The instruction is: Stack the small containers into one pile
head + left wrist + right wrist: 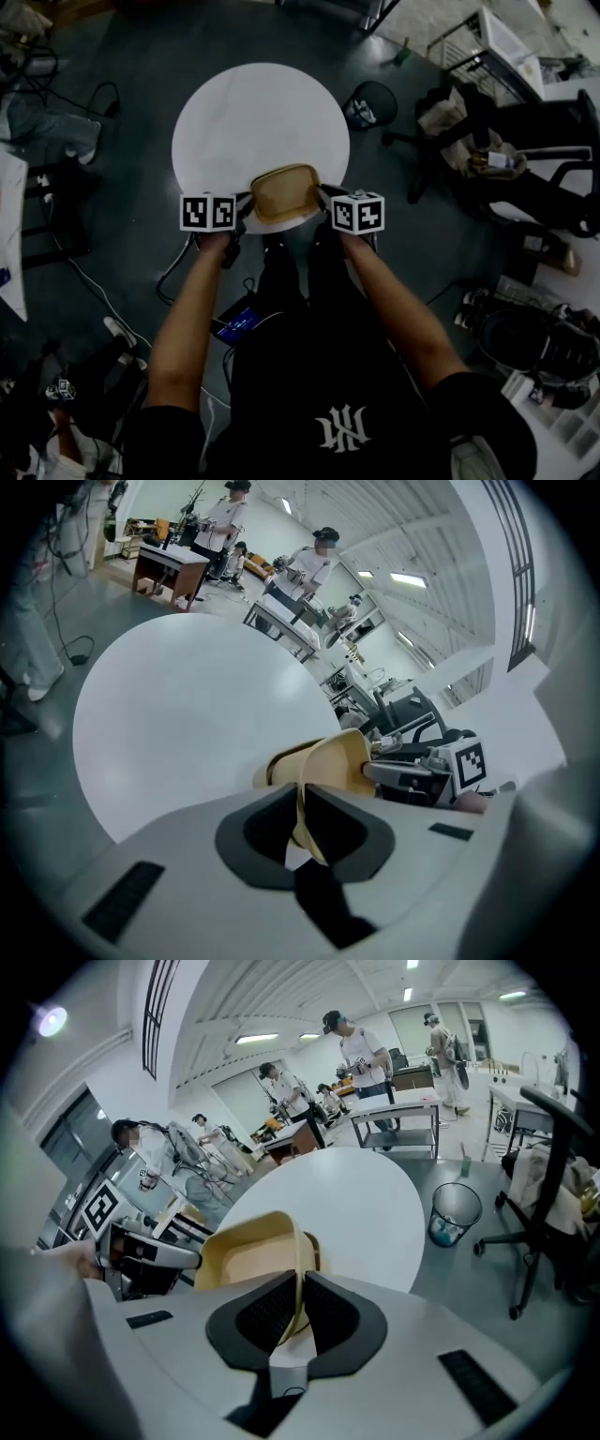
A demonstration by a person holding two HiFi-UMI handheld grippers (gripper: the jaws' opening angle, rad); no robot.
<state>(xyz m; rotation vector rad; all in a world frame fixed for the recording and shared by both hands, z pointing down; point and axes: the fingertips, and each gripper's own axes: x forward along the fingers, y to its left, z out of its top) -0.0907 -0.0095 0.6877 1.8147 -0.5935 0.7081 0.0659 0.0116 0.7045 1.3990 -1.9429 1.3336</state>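
Observation:
A tan plastic container (284,192) hangs over the near edge of the round white table (253,112), held from both sides. My left gripper (242,216) is shut on its left rim, and in the left gripper view the thin wall (323,771) runs between the dark pads (258,832) of the left gripper (302,810). My right gripper (323,202) is shut on the right rim, seen edge-on in the right gripper (302,1312). A second tan rim (310,1246) shows just behind the container (248,1260); I cannot tell whether it is a nested one.
A mesh waste bin (370,103) stands on the floor past the table's right side. Office chairs (525,159) and bags crowd the right. Cables (103,94) lie on the floor at left. People work at benches (394,1101) far behind.

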